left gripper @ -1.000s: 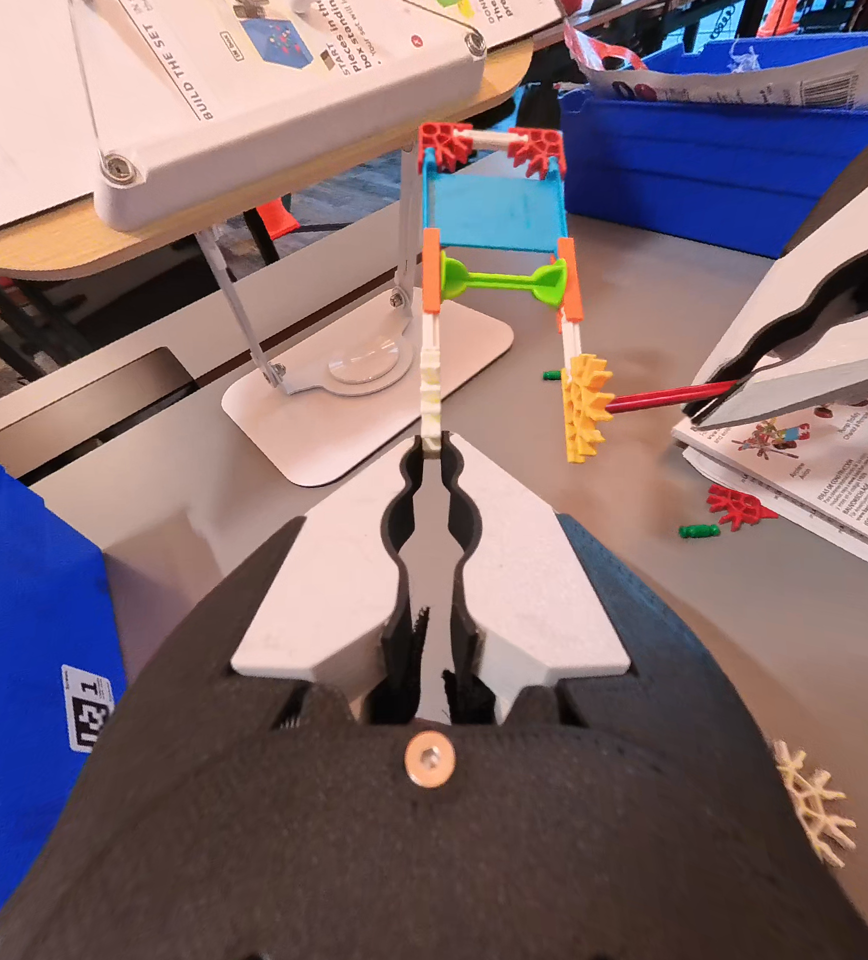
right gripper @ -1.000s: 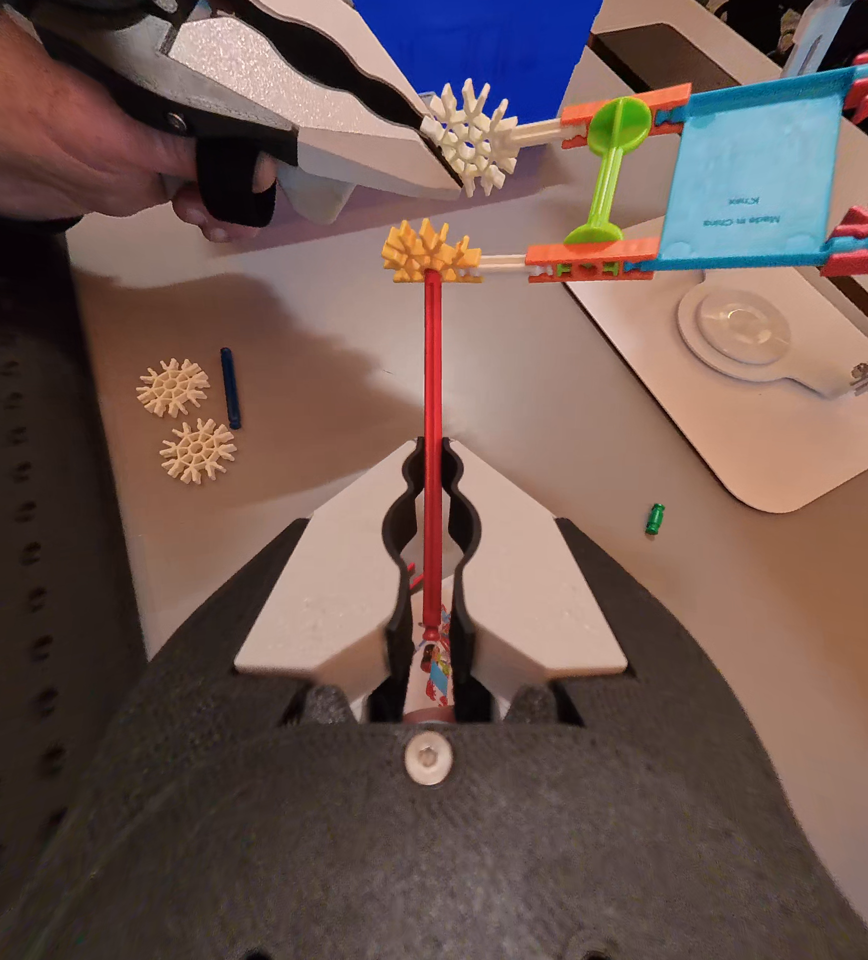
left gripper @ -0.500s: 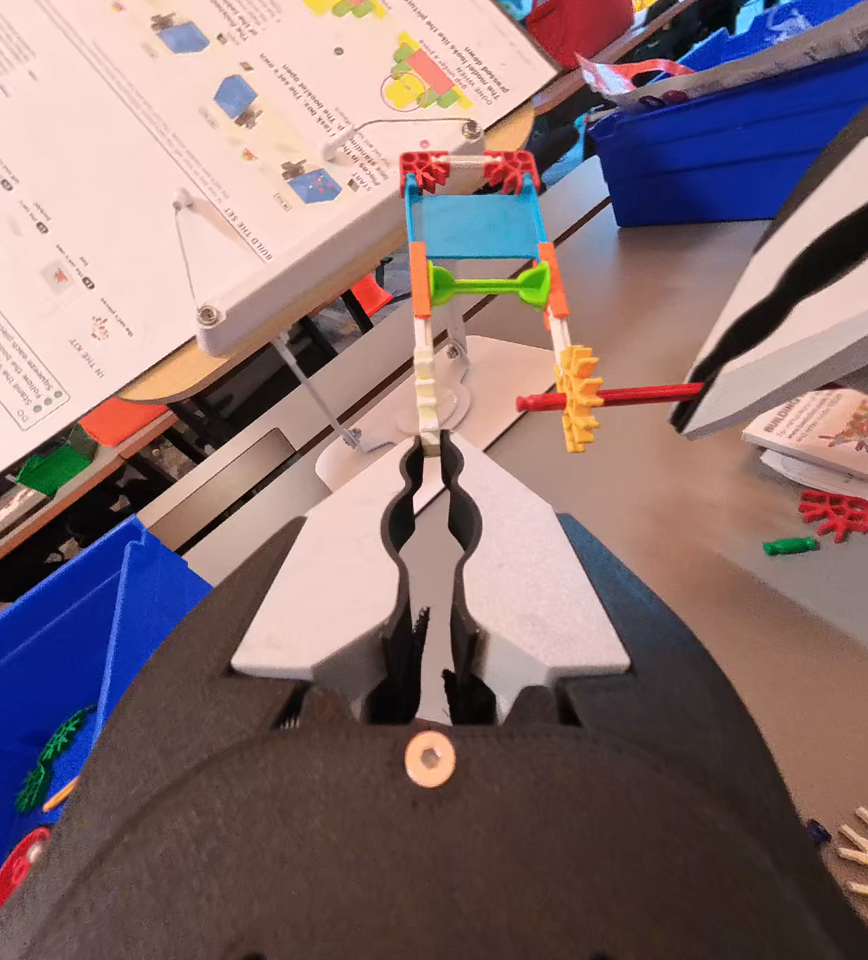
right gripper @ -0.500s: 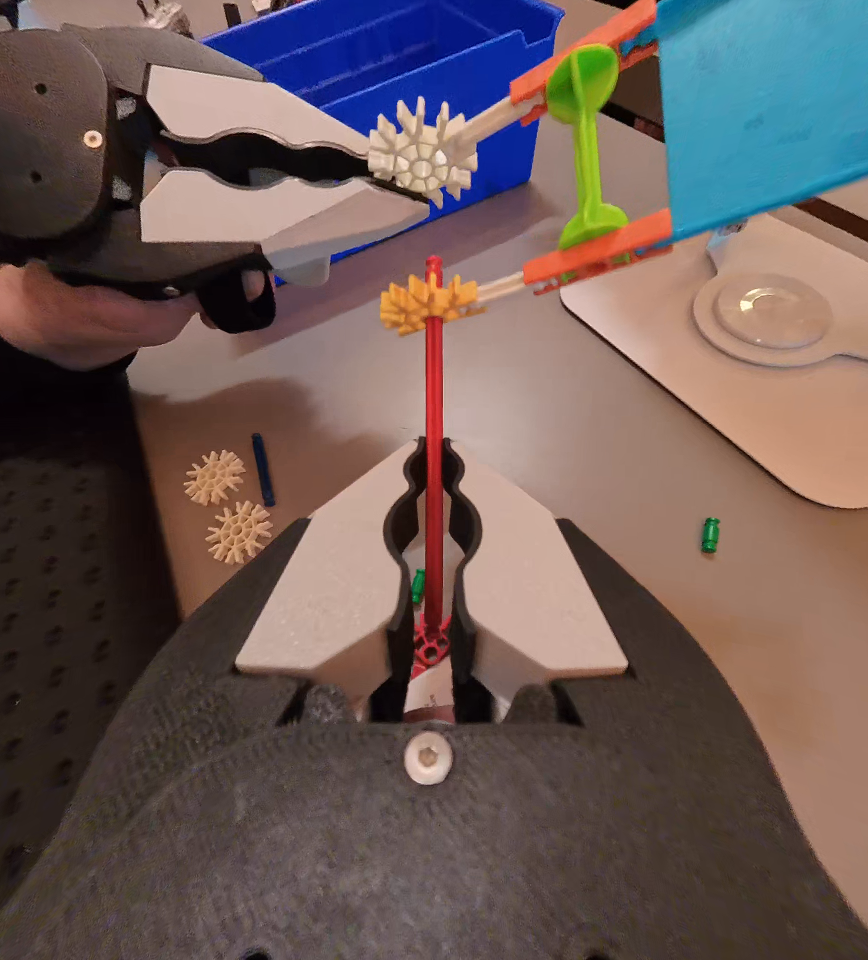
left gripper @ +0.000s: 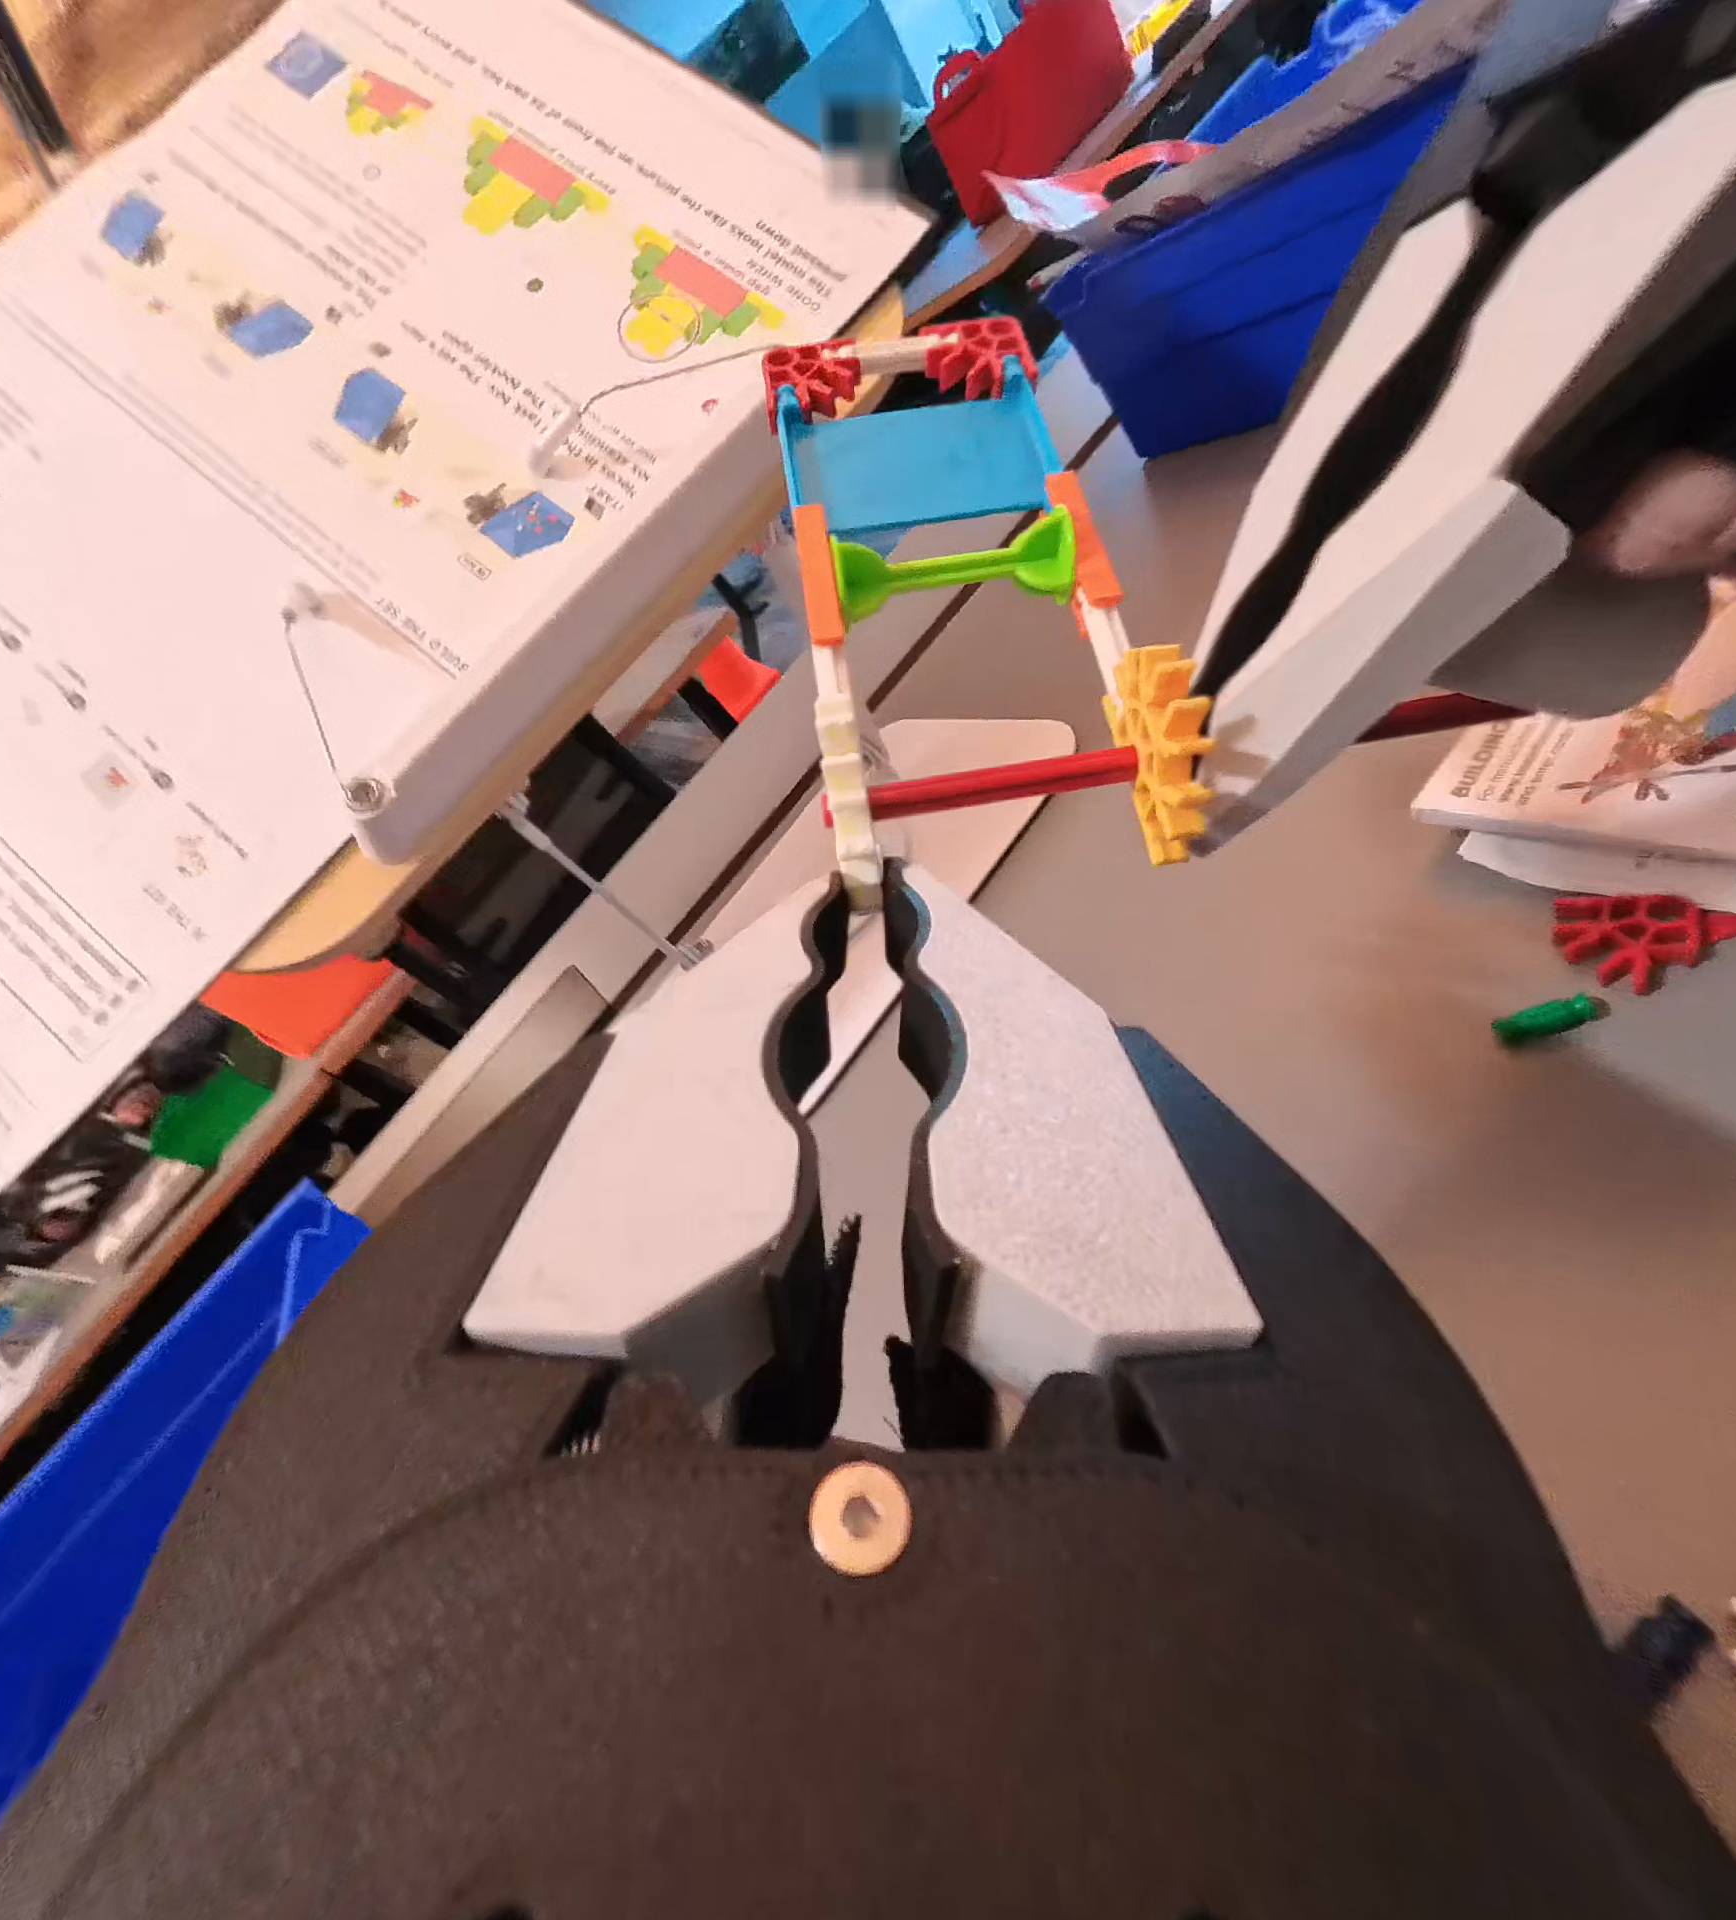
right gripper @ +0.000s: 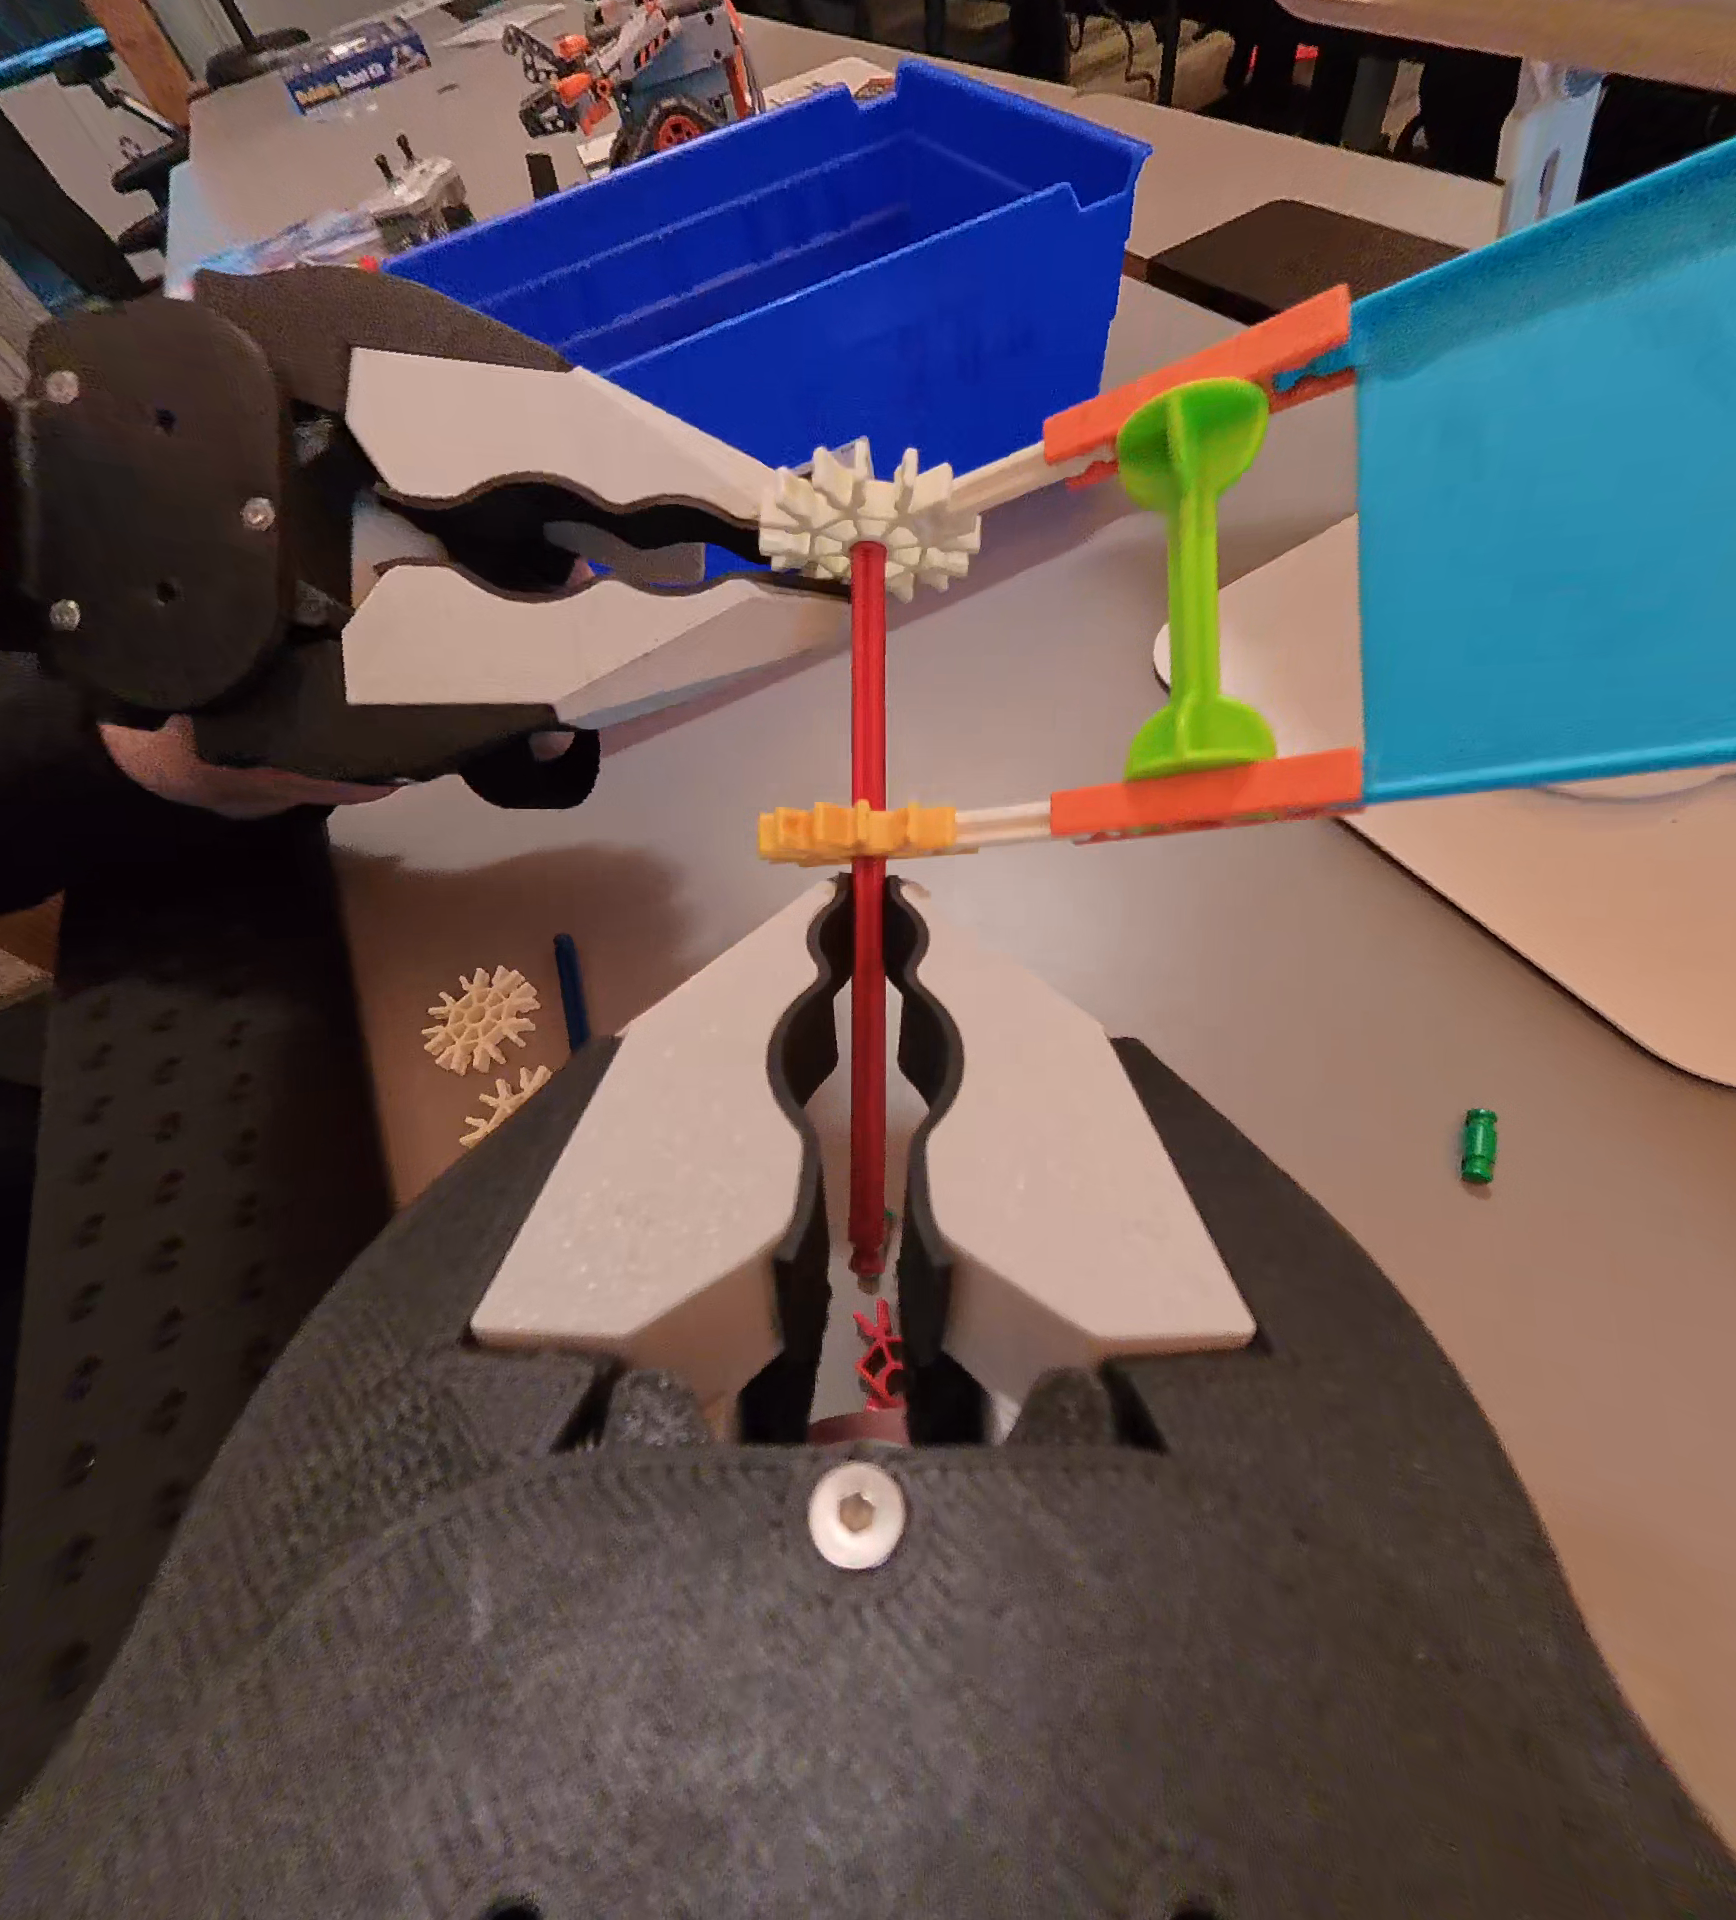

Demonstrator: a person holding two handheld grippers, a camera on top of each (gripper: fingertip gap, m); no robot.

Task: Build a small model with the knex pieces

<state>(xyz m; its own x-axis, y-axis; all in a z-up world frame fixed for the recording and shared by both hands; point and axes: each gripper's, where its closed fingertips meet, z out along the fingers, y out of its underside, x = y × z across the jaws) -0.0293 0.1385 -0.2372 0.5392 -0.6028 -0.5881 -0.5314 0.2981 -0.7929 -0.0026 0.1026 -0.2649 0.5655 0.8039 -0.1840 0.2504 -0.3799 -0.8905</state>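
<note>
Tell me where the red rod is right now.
In the right wrist view the red rod runs up the centre from the right gripper, through the yellow connector, to the white connector held by the left gripper.

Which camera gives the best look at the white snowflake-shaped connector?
The right wrist view: the white connector faces the camera, the red rod reaching its hub. In the left wrist view it appears edge-on at the left gripper.

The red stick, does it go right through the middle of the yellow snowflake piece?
Yes, the red stick passes through the middle of the yellow snowflake piece and reaches the white snowflake piece beyond it.
</note>
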